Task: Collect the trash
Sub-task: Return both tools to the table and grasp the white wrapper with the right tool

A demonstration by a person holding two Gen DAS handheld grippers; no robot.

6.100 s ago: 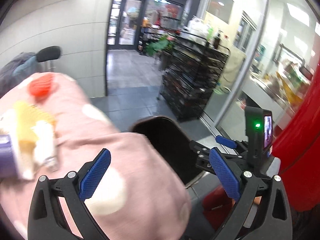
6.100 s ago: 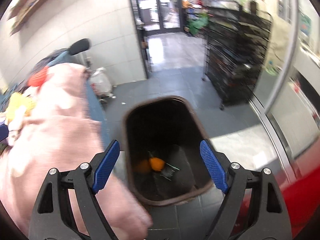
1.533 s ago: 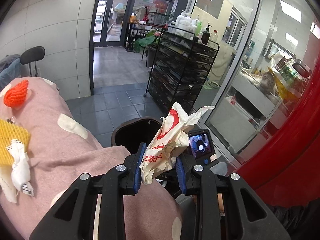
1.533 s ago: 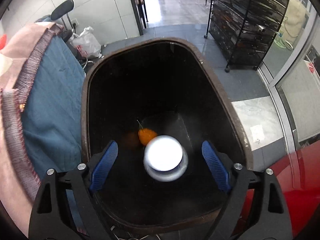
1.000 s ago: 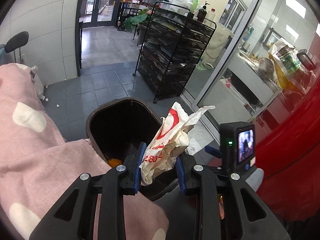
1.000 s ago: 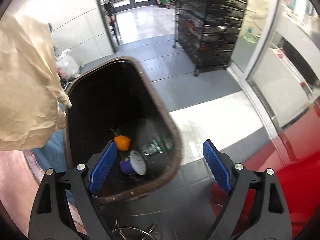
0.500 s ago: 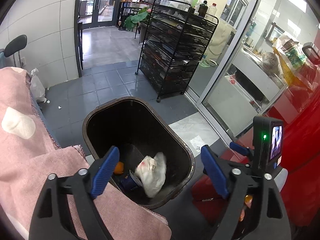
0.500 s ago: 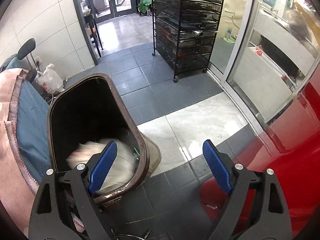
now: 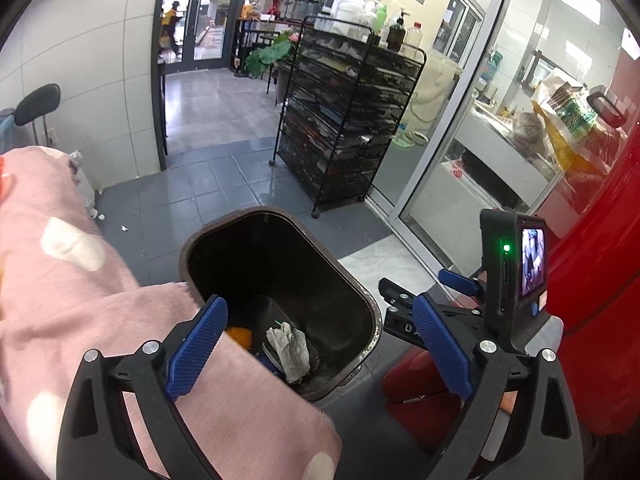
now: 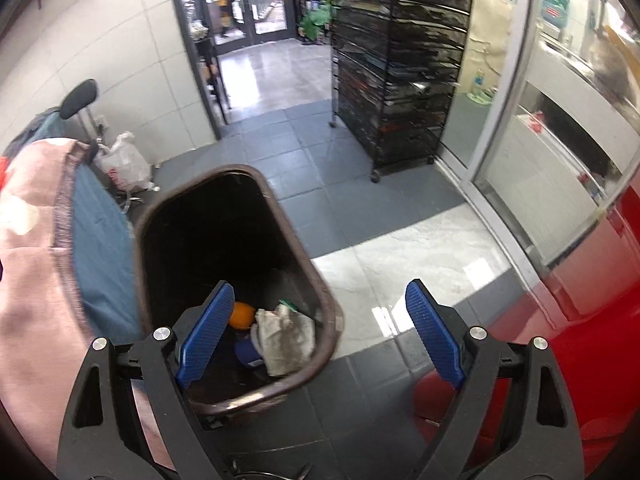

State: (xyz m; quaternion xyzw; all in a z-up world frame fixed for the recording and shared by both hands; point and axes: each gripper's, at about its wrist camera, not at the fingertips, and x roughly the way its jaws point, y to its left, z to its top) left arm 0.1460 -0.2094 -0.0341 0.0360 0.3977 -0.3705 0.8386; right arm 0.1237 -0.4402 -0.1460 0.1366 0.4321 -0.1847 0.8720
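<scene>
Hovering above the brown bin [image 9: 372, 312], I hold my left gripper [image 9: 316, 344] with its blue pads spread wide and nothing between them. My right gripper [image 10: 320, 330] is just as wide and just as bare, hanging over the bin's near-right rim and the grey floor tiles [image 10: 360, 412] beside it.

Down at the bottom of the bin lies the crumpled paper bag [image 9: 290, 346], pale and creased, resting against the near wall. Just left of it in the bin sits an orange fruit [image 10: 242, 314], and a blue cup [image 10: 246, 351] lies beside the bag, partly under it.

A pink blanket with white spots [image 9: 60, 300] covers the surface left of the bin, its edge touching the bin's left rim. Beyond the bin, well apart from it, stands a black wire rack [image 9: 344, 120] on casters. To the right of the bin a red panel [image 10: 592, 320] rises from the floor.
</scene>
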